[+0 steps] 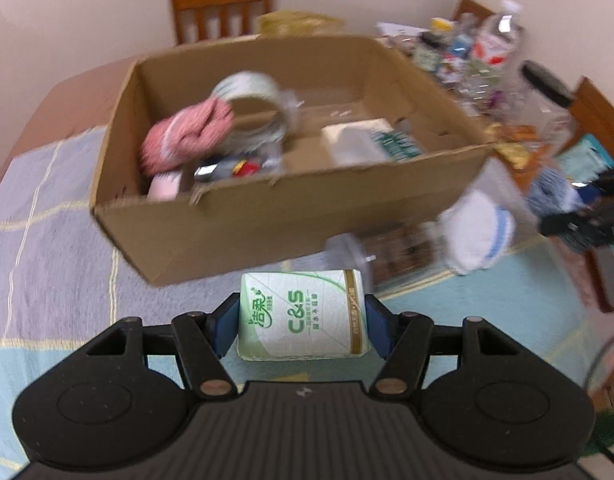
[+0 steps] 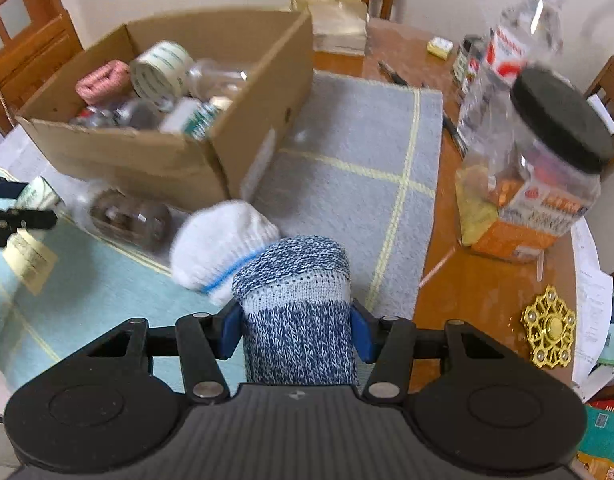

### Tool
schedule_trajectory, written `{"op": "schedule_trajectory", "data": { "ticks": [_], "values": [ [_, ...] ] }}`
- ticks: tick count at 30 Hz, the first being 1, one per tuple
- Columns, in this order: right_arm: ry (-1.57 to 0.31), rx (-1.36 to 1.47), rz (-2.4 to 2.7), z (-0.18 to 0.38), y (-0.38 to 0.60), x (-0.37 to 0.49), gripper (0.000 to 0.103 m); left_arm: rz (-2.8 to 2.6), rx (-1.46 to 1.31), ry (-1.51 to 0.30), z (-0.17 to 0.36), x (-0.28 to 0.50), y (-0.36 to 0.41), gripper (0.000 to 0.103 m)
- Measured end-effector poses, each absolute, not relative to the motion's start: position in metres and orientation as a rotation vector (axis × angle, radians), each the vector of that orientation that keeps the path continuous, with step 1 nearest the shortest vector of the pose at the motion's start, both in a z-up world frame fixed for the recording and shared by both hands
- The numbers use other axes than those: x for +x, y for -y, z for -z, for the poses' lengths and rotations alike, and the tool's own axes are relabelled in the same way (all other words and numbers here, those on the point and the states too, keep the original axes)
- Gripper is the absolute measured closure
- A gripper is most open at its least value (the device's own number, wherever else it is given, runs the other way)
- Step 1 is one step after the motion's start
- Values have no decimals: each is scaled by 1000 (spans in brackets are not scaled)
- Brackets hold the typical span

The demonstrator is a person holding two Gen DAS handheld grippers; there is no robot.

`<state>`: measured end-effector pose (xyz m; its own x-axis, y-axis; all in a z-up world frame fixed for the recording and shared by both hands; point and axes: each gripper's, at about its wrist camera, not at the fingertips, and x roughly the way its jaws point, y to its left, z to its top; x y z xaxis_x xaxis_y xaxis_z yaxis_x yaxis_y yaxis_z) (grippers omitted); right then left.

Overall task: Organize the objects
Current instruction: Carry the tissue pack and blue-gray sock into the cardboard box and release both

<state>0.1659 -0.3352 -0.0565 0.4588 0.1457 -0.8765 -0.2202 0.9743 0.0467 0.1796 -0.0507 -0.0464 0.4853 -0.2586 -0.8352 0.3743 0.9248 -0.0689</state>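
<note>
My left gripper (image 1: 301, 322) is shut on a green-and-white C&S tissue pack (image 1: 303, 314), held above the cloth in front of the open cardboard box (image 1: 267, 216). My right gripper (image 2: 297, 330) is shut on a rolled blue-and-white knit sock (image 2: 297, 320). The box (image 2: 155, 160) holds a tape roll (image 1: 251, 92), a pink knit item (image 1: 187, 136), a tissue pack (image 1: 363, 140) and small items. A white sock roll (image 2: 219, 240) and a clear jar on its side (image 2: 127, 216) lie by the box. The right gripper and its sock show at the right edge of the left wrist view (image 1: 587, 216).
A checked cloth (image 2: 347, 160) covers the wooden table (image 2: 487, 292). At right stand a black-lidded plastic jar (image 2: 543, 176), a water bottle (image 2: 515, 52), a gold ornament (image 2: 549, 332) and papers. Wooden chairs (image 1: 223, 0) stand around the table.
</note>
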Motion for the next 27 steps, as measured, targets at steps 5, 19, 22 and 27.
{"op": "schedule_trajectory", "data": {
  "ticks": [5,19,22,27],
  "values": [
    [-1020,-68,-246,26,322,166,44,448,159,-922,20,186,62,40],
    [-909,-123,-314,-20,286,186,44,511,175,-772,-18,237,87,39],
    [-903,-124,-323,-23,282,194,44,482,185,-761,-15,246,89,22],
    [-906,-116,-330,-21,274,212,44,466,196,-778,-3,246,86,10]
  ]
}}
